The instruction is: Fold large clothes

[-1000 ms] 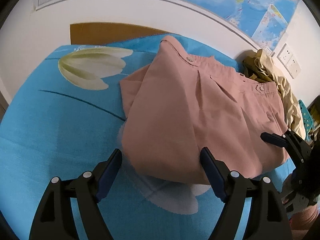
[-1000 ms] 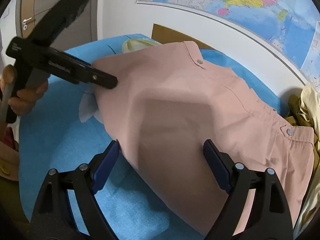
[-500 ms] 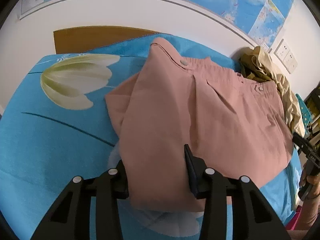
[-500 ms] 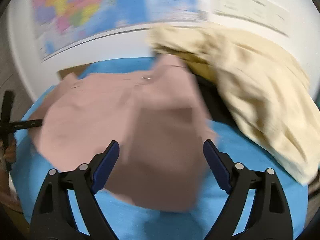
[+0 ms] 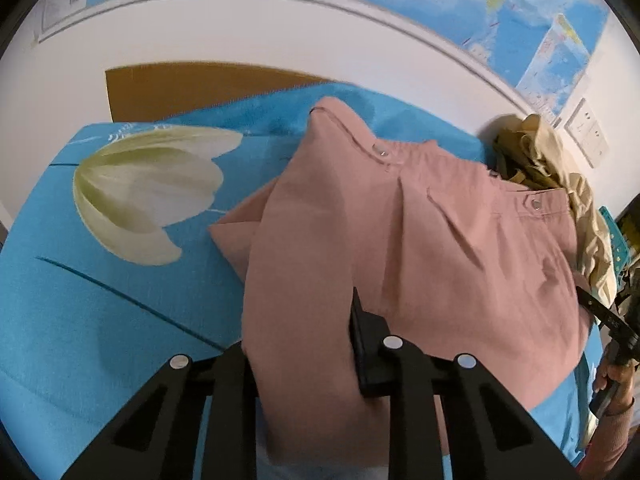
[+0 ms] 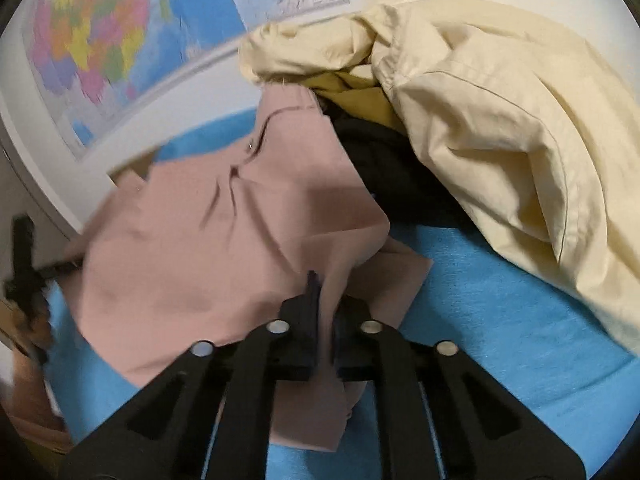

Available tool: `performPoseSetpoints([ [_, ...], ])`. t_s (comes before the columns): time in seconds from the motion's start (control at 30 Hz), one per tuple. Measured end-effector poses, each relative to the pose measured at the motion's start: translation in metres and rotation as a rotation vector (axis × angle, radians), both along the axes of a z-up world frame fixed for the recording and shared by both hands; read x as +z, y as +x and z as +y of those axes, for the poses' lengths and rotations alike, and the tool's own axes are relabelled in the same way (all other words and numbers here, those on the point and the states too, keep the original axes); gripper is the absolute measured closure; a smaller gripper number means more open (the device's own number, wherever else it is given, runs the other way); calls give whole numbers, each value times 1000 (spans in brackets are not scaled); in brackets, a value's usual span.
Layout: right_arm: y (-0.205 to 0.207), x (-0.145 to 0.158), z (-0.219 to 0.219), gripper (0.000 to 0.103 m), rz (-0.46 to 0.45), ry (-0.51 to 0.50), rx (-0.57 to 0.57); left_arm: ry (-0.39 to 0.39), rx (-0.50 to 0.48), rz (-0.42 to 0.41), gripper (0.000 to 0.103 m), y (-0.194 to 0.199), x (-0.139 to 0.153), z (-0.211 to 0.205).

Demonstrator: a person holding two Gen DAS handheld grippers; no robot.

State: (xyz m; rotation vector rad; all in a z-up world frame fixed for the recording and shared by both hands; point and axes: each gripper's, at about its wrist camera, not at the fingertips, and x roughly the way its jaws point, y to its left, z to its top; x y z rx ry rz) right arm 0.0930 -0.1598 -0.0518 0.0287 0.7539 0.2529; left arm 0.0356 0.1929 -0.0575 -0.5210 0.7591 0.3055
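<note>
Left wrist view: left gripper (image 5: pixel 300 344) fingers, earlier wide apart, now clamping pink trousers (image 5: pixel 420 248).

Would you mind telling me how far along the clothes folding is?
Done: the pink trousers are already doubled over on the blue sheet. In hand: the left gripper and right gripper have just closed on their near edge. Left: finishing this fold, then the cream garment heaped behind.

Trousers (image 5: pixel 420 248): on the bedsheet (image 5: pixel 100 320), centre.
Clothes pile (image 6: pixel 500 120): at two o'clock, touching the trousers.
Wall map (image 5: pixel 500 4): twelve o'clock, behind.
</note>
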Motion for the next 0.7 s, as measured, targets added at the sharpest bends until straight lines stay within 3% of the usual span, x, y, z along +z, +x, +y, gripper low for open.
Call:
performPoseSetpoints([
  [0.03,-7,6,4,63,-33,-29,1,4,1,7,77,0,-2,0],
  [0.1,-30,23,14,44,-128,-75,36,6,4,0,76,-2,-2,-1],
  [0.2,-48,35,41,39,-178,-92,175,0,3,-1,69,-4,-1,-2],
  [0.23,-52,36,50,32,-180,-105,216,-8,-8,-1,57,-3,-1,-2],
  [0.27,-54,32,63,31,-177,-126,265,-14,-23,-2,53,-1,-1,-3],
  [0.33,-50,18,81,31,-150,-169,301,20,-38,7,53,5,-2,-8],
  [0.37,-44,13,85,33,-134,-177,305,37,-42,17,54,8,-2,-10],
  [0.43,-29,-6,87,52,-59,-170,297,57,-39,18,73,12,-1,-9],
  [0.47,-21,-13,85,60,-32,-156,284,52,-33,17,76,13,-1,-7],
  [0.53,-7,-17,87,100,-9,-148,275,8,-27,6,86,15,0,2],
  [0.63,3,-16,85,102,-8,-124,255,-17,-21,2,87,21,0,8],
  [0.7,6,-14,87,102,-5,-120,241,4,-28,15,83,21,1,4],
])
